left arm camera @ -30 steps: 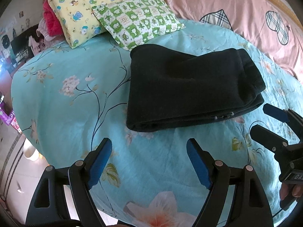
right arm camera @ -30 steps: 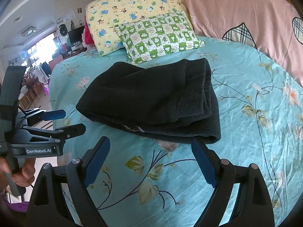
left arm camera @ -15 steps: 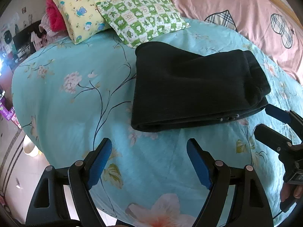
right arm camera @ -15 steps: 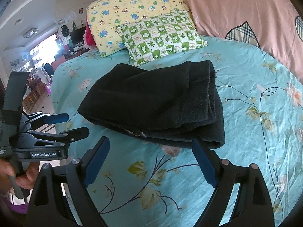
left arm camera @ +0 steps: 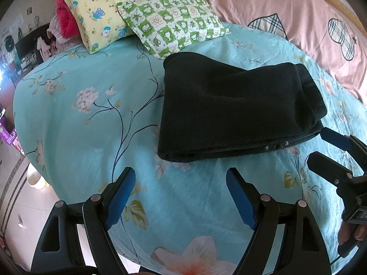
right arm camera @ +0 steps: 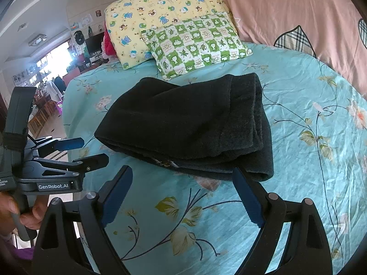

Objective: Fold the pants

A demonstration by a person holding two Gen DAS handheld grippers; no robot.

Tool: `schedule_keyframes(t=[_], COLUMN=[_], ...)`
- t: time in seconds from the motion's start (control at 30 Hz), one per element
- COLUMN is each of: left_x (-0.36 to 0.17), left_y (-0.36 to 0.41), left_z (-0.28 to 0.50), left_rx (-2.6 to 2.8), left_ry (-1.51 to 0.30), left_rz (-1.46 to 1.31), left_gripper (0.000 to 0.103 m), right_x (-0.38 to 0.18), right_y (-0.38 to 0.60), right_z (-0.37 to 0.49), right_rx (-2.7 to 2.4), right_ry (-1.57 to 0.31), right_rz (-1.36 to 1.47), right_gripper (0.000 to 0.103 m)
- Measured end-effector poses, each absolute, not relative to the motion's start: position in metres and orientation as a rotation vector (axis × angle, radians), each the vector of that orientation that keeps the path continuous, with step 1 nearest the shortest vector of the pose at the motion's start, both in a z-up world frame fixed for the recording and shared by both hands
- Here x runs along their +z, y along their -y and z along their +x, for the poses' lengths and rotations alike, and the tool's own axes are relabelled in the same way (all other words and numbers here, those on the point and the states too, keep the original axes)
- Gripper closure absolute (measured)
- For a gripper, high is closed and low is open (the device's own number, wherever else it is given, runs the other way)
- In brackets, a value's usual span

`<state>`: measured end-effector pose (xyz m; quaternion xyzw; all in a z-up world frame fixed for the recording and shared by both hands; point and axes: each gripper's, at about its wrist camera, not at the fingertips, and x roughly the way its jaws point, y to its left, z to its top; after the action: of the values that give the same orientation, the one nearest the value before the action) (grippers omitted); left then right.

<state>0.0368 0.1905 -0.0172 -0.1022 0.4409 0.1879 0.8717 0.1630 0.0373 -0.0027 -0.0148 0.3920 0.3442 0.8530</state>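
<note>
The folded pants [left arm camera: 236, 112] lie on the bed [left arm camera: 91, 119], near its front edge. Behind them, touching, a small pillow [left arm camera: 172, 23] leans on a larger pillow [left arm camera: 110, 2] at the head. Both claws, left [left arm camera: 181, 197] and right [right arm camera: 181, 197], hover apart before the pants, jaws wide.

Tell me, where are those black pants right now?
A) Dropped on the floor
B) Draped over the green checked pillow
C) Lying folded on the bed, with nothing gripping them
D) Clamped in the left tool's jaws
C: the black pants lie folded on the blue floral bedsheet, while the left gripper and right gripper both hang open and empty, short of the cloth.
</note>
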Motion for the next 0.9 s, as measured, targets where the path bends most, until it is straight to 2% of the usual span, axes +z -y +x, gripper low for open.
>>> schedule_keyframes(t=[0.33,0.47,0.9], left_x=[-0.004,0.001,0.020], left_y=[-0.185,-0.183,-0.182], left_z=[0.036,0.037,0.040], left_rx=[0.369,0.363,0.338], left_ry=[-0.892,-0.883,-0.834], left_rz=[-0.207,-0.205,-0.206], left_gripper=[0.021,0.021,0.021], right_x=[0.006,0.012,0.033], right_y=[-0.026,-0.020,-0.015], right_z=[0.165,0.166,0.173], right_rx=[0.707,0.693,0.689], right_ry=[-0.805,-0.785,-0.735], right_rz=[-0.005,0.009,0.012], right_gripper=[0.013,0.009,0.008])
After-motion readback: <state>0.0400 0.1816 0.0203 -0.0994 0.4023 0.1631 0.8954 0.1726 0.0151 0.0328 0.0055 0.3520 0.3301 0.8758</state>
